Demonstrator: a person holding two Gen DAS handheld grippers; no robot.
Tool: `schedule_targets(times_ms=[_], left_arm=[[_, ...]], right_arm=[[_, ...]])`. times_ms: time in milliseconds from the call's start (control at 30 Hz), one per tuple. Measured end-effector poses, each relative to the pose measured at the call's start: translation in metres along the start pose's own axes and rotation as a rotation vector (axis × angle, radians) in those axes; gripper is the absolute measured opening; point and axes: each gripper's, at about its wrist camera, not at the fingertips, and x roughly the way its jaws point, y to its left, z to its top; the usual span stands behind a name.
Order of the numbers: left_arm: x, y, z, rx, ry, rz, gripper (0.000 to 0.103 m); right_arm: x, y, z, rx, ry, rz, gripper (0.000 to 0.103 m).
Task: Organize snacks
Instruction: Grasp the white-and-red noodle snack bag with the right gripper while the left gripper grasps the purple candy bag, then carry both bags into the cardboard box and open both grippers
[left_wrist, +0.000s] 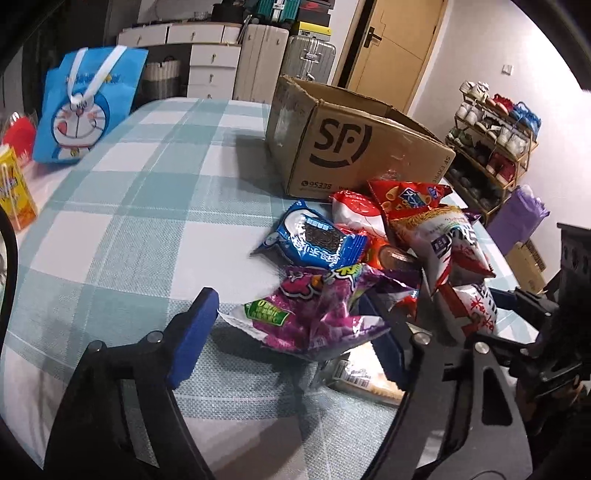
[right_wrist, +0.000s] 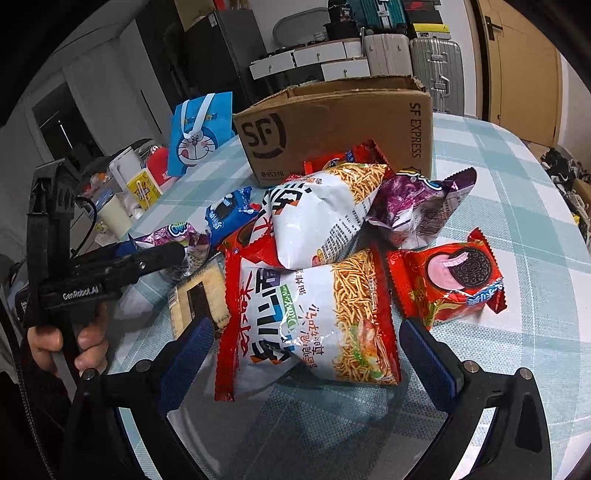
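Note:
A pile of snack packs lies on the checked tablecloth in front of an open SF cardboard box (left_wrist: 354, 147), which also shows in the right wrist view (right_wrist: 332, 125). My left gripper (left_wrist: 291, 325) is open, its jaws on either side of a purple candy bag (left_wrist: 314, 314). Behind it lie a blue Oreo pack (left_wrist: 314, 240) and red chip bags (left_wrist: 406, 199). My right gripper (right_wrist: 306, 354) is open around a white-and-red noodle snack bag (right_wrist: 314, 325). A second noodle bag (right_wrist: 321, 210), a purple bag (right_wrist: 417, 206) and a red Oreo pack (right_wrist: 454, 277) lie beyond.
A blue Doraemon bag (left_wrist: 85, 110) stands at the table's far left beside a yellow carton (left_wrist: 14, 192). A cracker pack (right_wrist: 199, 295) lies by the left gripper's body (right_wrist: 110, 269). A shoe rack (left_wrist: 495, 140), suitcases and a door are behind.

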Motion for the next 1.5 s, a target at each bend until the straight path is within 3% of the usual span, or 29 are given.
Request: schedule_targets(times_ms=[133, 233, 267, 300, 367, 600, 1100, 1500], left_arm=[[0.001, -0.003, -0.001, 0.013, 0.006, 0.004, 0.071], [0.001, -0.008, -0.002, 0.042, 0.007, -0.008, 0.065], [-0.001, -0.01, -0.003, 0.049, 0.005, -0.016, 0.05], [-0.002, -0.012, -0.003, 0.057, 0.005, -0.04, 0.05], [-0.003, -0.015, -0.003, 0.07, 0.008, -0.062, 0.032], [-0.007, -0.021, -0.007, 0.095, -0.006, -0.062, 0.027], [-0.045, -0.021, -0.007, 0.078, -0.102, -0.089, 0.025], [-0.073, -0.034, 0.017, 0.105, -0.174, -0.098, 0.025]], right_arm=[[0.003, 0.001, 0.002, -0.005, 0.001, -0.025, 0.102], [0.008, -0.001, 0.003, 0.01, 0.021, -0.025, 0.092], [0.008, -0.001, 0.004, 0.011, 0.02, -0.024, 0.091], [0.008, -0.001, 0.003, 0.01, 0.017, -0.025, 0.089], [0.005, -0.001, 0.003, 0.008, 0.012, -0.029, 0.084], [-0.006, -0.002, -0.009, 0.003, -0.007, 0.006, 0.073], [-0.049, -0.003, -0.029, 0.01, -0.124, 0.023, 0.071], [-0.096, -0.011, -0.001, -0.003, -0.286, -0.024, 0.071]])
